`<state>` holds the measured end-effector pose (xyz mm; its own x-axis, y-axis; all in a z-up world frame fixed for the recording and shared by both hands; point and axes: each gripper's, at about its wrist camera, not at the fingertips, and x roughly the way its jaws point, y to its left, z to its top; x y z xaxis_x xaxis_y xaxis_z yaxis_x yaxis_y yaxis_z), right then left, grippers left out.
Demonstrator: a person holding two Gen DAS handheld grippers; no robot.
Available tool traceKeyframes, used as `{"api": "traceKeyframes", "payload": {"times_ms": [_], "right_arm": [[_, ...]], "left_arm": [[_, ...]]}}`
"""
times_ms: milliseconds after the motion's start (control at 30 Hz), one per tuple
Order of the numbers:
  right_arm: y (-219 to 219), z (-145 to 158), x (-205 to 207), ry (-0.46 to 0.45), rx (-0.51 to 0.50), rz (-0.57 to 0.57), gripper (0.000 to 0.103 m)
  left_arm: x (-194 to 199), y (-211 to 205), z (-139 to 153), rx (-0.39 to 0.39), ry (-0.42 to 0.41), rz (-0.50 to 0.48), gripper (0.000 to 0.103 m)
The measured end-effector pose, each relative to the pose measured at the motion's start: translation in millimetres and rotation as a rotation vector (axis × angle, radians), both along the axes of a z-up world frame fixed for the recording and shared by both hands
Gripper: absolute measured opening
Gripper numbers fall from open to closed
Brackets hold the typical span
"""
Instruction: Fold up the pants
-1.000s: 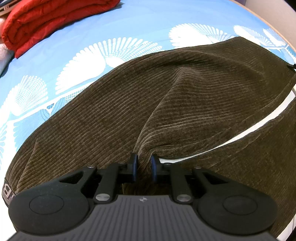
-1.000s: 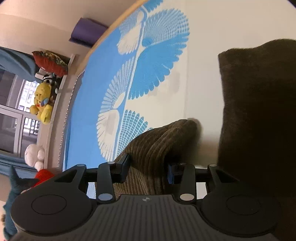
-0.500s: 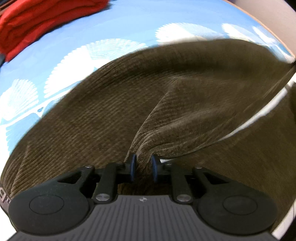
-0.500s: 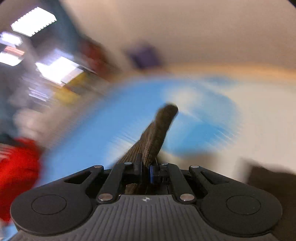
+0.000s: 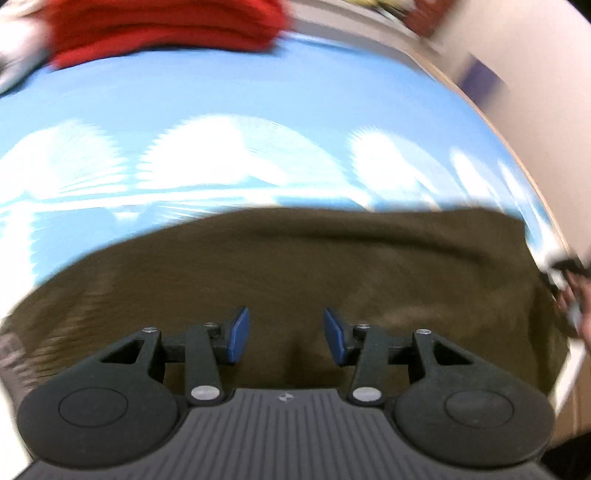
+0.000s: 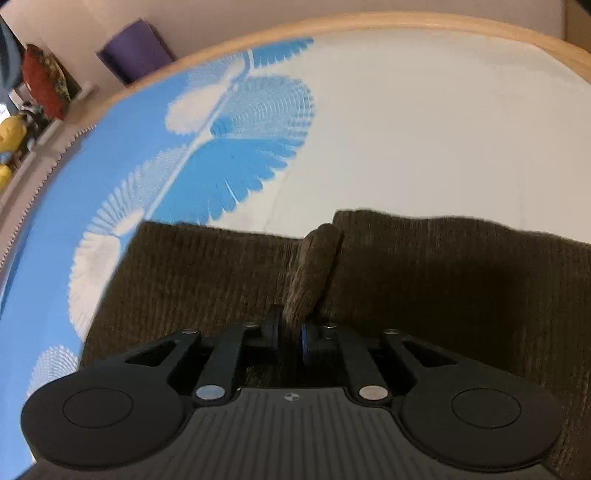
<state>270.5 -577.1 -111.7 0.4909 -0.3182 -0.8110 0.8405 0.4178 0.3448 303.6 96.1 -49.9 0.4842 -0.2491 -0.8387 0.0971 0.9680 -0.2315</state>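
Note:
Dark brown corduroy pants (image 5: 295, 266) lie spread on a blue and white bed sheet (image 5: 221, 110); the left wrist view is blurred. My left gripper (image 5: 286, 332) hovers above the pants. Its jaws are opening, the blue pads stand apart, and nothing is pinched between them. In the right wrist view the pants (image 6: 443, 280) lie folded flat with a straight far edge. My right gripper (image 6: 291, 332) pinches a raised ridge of corduroy (image 6: 314, 266). Its jaws are opening slightly, with the fabric still between the pads.
A red folded blanket (image 5: 159, 26) lies at the far end of the bed. The wooden bed edge (image 6: 369, 22) curves along the far side. Beyond it are a purple roll (image 6: 133, 51), a red cushion (image 6: 44, 85) and yellow plush toys (image 6: 7, 133).
My left gripper has let go of the corduroy, opened and pulled back and up. The right gripper closed on a pants edge and swung it over, so the pants now lie folded.

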Motion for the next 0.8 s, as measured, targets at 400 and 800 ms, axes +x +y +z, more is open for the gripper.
{"api": "traceKeyframes", "payload": {"times_ms": [400,800], "right_arm": [[103,53,39,-0.145,-0.139,0.43,0.055],[219,22,82,0.051,-0.166,0.966,0.056]], "left_arm": [[-7,179,-44,0.112,0.127,0.559,0.069],[5,160,-43,0.265,-0.043,0.434,0.04]]}}
